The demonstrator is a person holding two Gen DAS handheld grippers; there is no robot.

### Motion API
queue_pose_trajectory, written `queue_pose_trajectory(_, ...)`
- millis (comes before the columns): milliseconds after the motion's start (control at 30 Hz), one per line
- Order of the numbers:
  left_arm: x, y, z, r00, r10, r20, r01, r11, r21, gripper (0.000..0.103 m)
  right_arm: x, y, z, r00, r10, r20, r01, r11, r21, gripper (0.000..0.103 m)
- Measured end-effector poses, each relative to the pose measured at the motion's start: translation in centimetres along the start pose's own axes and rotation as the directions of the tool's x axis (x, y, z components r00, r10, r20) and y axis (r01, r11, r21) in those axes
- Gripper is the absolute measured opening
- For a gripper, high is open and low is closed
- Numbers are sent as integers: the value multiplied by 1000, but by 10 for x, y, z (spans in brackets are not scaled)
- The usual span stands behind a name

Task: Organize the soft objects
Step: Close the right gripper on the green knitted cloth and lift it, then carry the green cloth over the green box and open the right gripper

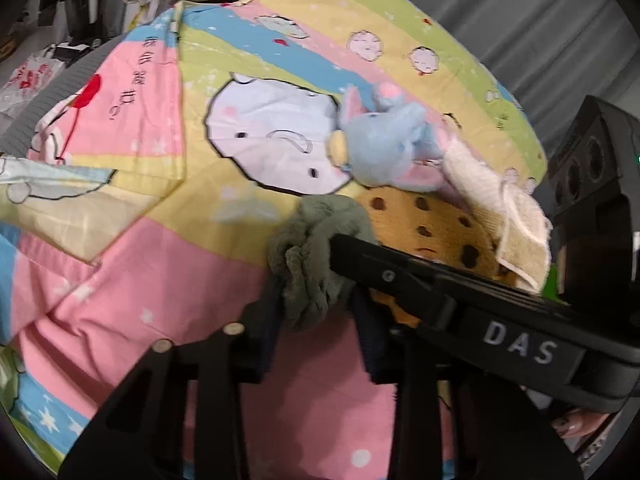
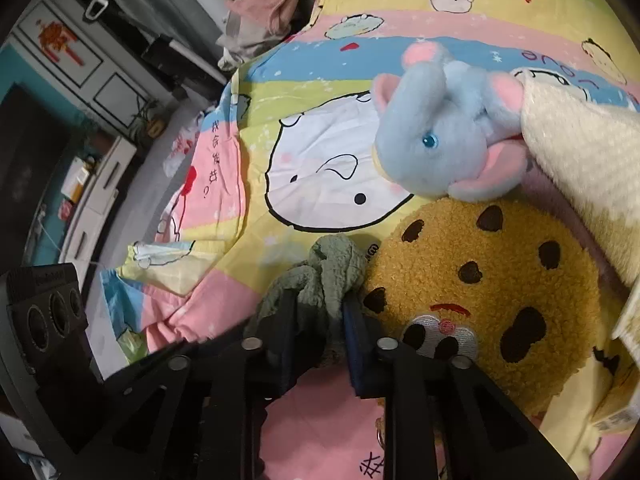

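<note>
Left gripper: pressed together on the green cloth, which bunches up between its two dark pads.
Right gripper: also pinched on the same green cloth; a twisted fold rises between its pads in its own wrist view.
Which hand is nearer: neither. Both hold the cloth, and in the left wrist view the right gripper's long black finger crosses from the right and lies over the top of the bundle.
Green cloth: a small, crumpled piece of sage-green fleecy fabric, wrung into ropey folds, with no clear long axis while it is this bunched. It lies on the bed, straight ahead of both grippers and at their tips.
Position on the bed: on the pink band of the cartoon bedsheet, just below the large white printed face, with its right edge touching or just beside the cookie plush.
Cookie plush: round, tan, nubbly, with dark chip spots and a red stitched mouth; it is just right of the cloth.
Blue elephant plush: behind the cookie plush, resting against its far edge, with pink ears.
Cream towel: draped to the right, overlapping the elephant's ear.
Judgement on the coming move: with two grips close together on one bundle, the hands would likely need to draw apart to spread the cloth flat for folding.
</note>
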State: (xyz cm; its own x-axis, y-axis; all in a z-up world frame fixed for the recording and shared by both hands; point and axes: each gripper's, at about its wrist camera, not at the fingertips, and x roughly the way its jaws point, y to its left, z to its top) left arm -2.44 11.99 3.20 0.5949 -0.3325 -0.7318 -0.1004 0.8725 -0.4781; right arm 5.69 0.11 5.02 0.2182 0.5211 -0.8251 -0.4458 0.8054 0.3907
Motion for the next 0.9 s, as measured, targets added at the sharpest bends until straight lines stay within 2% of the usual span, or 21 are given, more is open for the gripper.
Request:
queue_pose_trajectory(100,-15,-18,-3,999,-3,52,-1,996,89,27,-13,-1,-7,998,36,51,-37,999,14,16)
queue_pose_trajectory(200,-30,-35,-6,996,-57,74,46,989,141,27,-38,-3,-17,990,65,129,-70,997,40,16)
queue_pose_trajectory(333,-44,-76,-15,990,-93,109,62,964,257,27,-83,-12,-36,964,78,255,-99,993,70,16)
queue_pose_trajectory(433,-51,-108,-22,984,-120,129,73,943,324,27,-118,-20,-51,940,52,336,-91,991,102,16)
queue_pose_trajectory(500,-55,-127,-24,979,-157,127,102,929,356,27,-143,-25,-59,922,17,388,-71,990,124,16)
queue_pose_trajectory(667,-57,-183,-32,963,-249,101,177,872,456,27,-200,-44,-83,864,-66,499,-23,985,170,16)
queue_pose_trajectory(767,-54,-219,-44,954,-288,82,205,826,524,27,-231,-61,-100,825,-130,551,6,975,220,16)
queue_pose_trajectory(900,-43,-264,-63,947,-319,37,233,765,601,27,-264,-89,-126,772,-192,606,4,955,296,16)
